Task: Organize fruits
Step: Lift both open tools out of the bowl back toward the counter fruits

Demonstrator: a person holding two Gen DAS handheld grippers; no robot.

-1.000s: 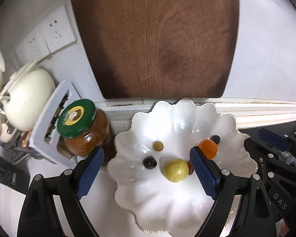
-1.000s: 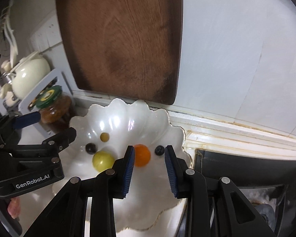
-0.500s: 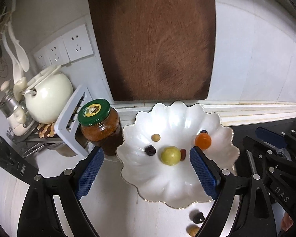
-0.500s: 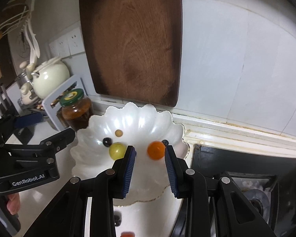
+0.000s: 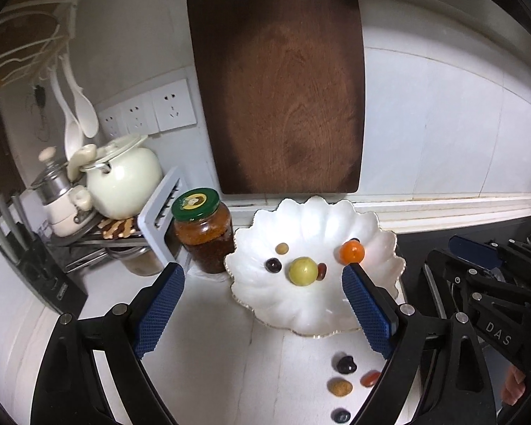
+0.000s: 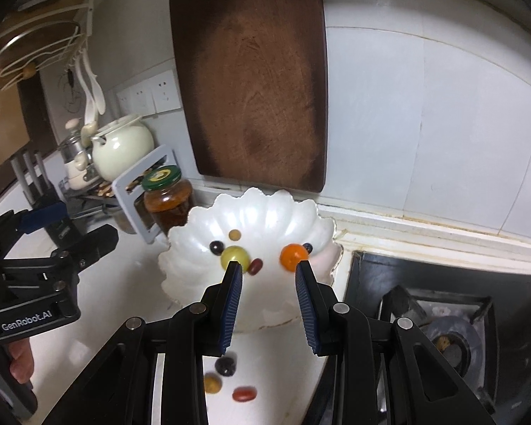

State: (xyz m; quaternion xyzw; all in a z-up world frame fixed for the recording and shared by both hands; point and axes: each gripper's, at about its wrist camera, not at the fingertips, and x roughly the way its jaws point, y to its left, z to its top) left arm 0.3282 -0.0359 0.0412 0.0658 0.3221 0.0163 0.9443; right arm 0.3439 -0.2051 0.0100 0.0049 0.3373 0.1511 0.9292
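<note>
Both grippers are pulling back from the scalloped white bowl (image 5: 378,233), so four loose fruits (image 5: 346,364) are showing on the surface (image 5: 212,354) now, still needing pickup. Left gripper (image 5: 262,304) fingers are spread wide, empty; right gripper (image 6: 267,301) fingers are narrow, gripping nothing.

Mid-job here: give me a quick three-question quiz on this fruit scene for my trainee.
1. True or false: the white scalloped ceramic plate holds no fruit.
2. Which fruit in the plate is biggest? A) round yellow-green fruit B) round orange fruit C) small tan berry
3. Fill in: the glass jar with the green lid stands to the plate's ____ in the left wrist view.

Key: 1 false; 2 A; 3 left.
</note>
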